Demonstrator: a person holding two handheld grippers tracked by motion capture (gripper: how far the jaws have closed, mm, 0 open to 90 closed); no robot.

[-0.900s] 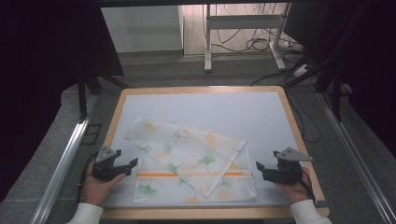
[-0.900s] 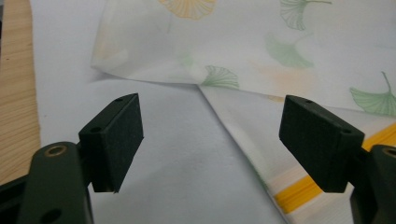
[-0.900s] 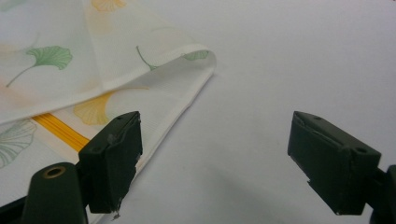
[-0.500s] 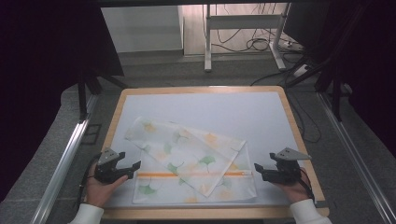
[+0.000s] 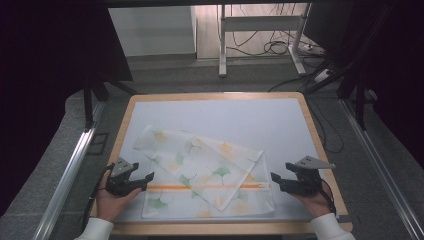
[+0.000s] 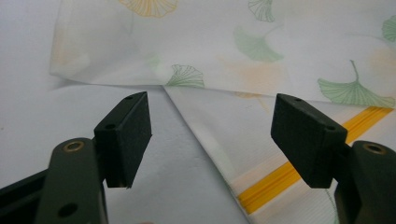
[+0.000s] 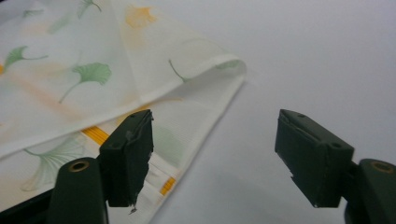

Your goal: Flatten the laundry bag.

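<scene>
Lying folded on the counter (image 5: 300, 115) between both wide-open, empty tools, the cloth (image 5: 200, 172) (orange stripe running side to side) sits just inboard of the left gripper (image 5: 146, 179) and right gripper (image 5: 276, 180).

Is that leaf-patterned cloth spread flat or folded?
Folded: one corner of the cloth lies doubled over its lower layer, partly covering the orange stripe.
</scene>
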